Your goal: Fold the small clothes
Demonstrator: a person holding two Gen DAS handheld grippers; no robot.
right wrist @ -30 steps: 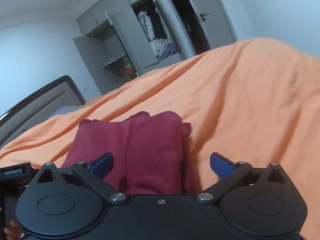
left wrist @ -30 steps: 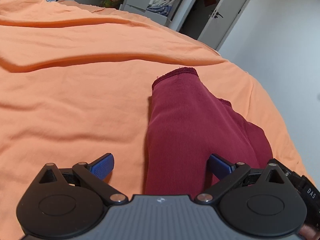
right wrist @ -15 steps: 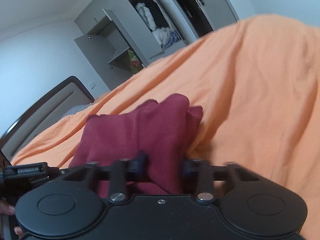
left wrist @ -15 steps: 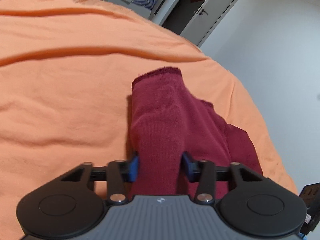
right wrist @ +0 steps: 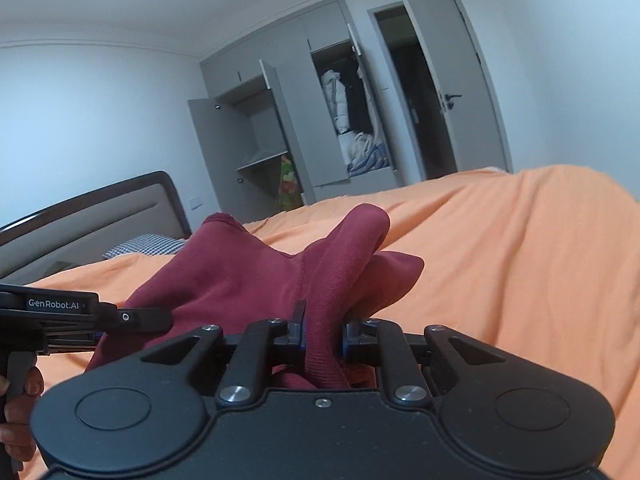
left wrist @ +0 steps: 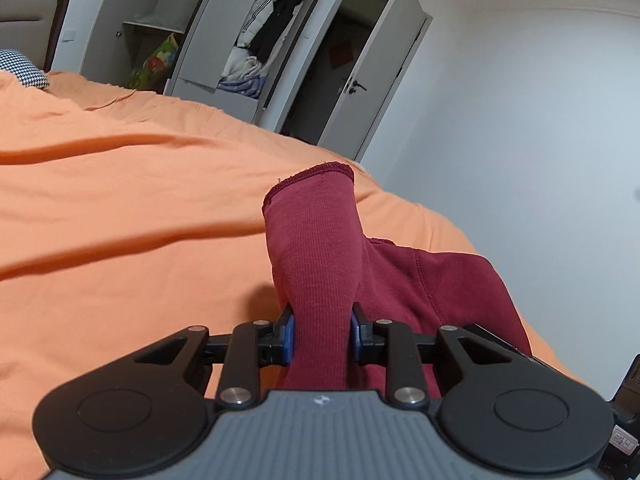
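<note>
- The left gripper [left wrist: 322, 338] is pinched on a ribbed sleeve of the dark red garment [left wrist: 320, 264], its blue pads [left wrist: 289, 340] pressing the cloth from both sides.
- The right gripper [right wrist: 321, 334] is likewise clamped on a bunched fold of the same garment [right wrist: 240, 276], with fabric filling the narrow gap between its jaws.
- The garment is raised off the orange bedsheet [left wrist: 120, 220] at both held points and sags between them; its lower part is hidden behind the gripper bodies, so whether it touches the bed cannot be told.
- In the left wrist view the sleeve stands up toward a hemmed cuff [left wrist: 316, 172], and a stitched seam runs down the broader body of the garment to its right.
- The right wrist view shows what the left one does not: the left gripper seen side-on [right wrist: 80, 312], marked "GenRobot.AI", reaching into the garment's left edge, and the person's hand [right wrist: 20, 412] on its handle at the lower left corner.
- The right wrist view also shows a rounded fold of cloth rising just above the right gripper and a second flap spreading to its right.
- The bedsheet is creased in long soft ridges.
- A dark-framed padded headboard [right wrist: 100, 216] stands at the far left with a checked pillow [right wrist: 144, 244] below it.
- Beyond the bed is a grey wardrobe [right wrist: 288, 120] with open doors, clothes hanging and piled inside, and a colourful bag [left wrist: 158, 62] on its floor.
- Beside the wardrobe a grey room door [left wrist: 384, 68] stands open onto a dark space; the walls are plain white.
</note>
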